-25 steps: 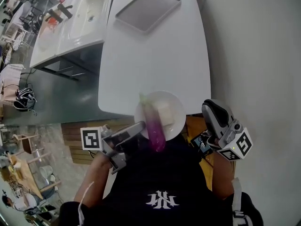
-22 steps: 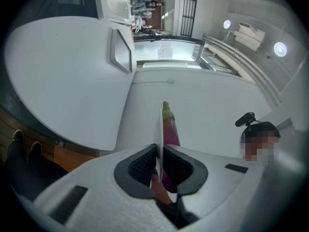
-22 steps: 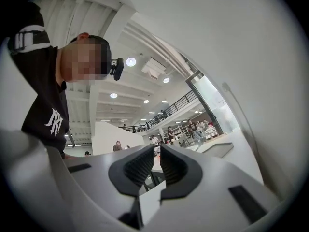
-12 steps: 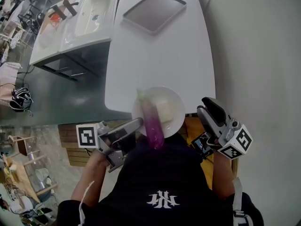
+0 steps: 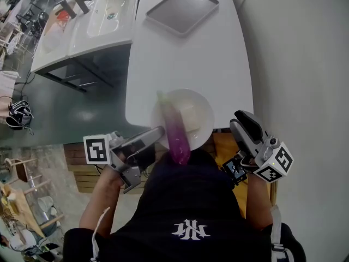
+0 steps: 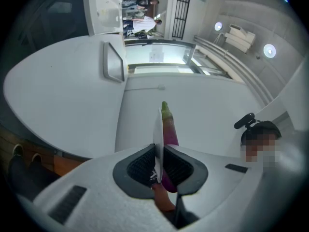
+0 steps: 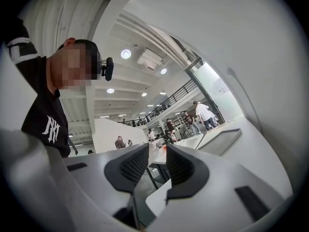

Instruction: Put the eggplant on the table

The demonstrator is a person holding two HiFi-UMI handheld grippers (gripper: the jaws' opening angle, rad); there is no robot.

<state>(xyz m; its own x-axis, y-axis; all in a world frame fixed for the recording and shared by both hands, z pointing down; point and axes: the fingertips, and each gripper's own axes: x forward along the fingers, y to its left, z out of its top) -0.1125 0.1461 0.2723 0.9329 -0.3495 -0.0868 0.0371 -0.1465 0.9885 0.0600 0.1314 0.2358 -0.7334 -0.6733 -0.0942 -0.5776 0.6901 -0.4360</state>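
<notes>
A purple eggplant (image 5: 175,132) with a green stem lies on a white plate (image 5: 203,107) beside a pale block (image 5: 192,121). My left gripper (image 5: 158,133) is shut on the plate's near-left rim and holds it level over the near edge of the white table (image 5: 191,53). The left gripper view has the plate (image 6: 158,124) edge-on between the pads of the left gripper (image 6: 158,166), with the eggplant (image 6: 169,129) just right of it. My right gripper (image 5: 242,123) hangs off the table's near right corner. Its jaws (image 7: 157,166) are closing with nothing between them.
A grey tray (image 5: 181,10) lies at the table's far end. Left of the table stands a white double sink (image 5: 103,15) with bottles behind it. A pale wall runs along the right. A wooden stool (image 5: 226,143) sits under the near table edge.
The left gripper has carried the plate with the eggplant forward, farther over the table's near edge. The right gripper has shifted slightly alongside.
</notes>
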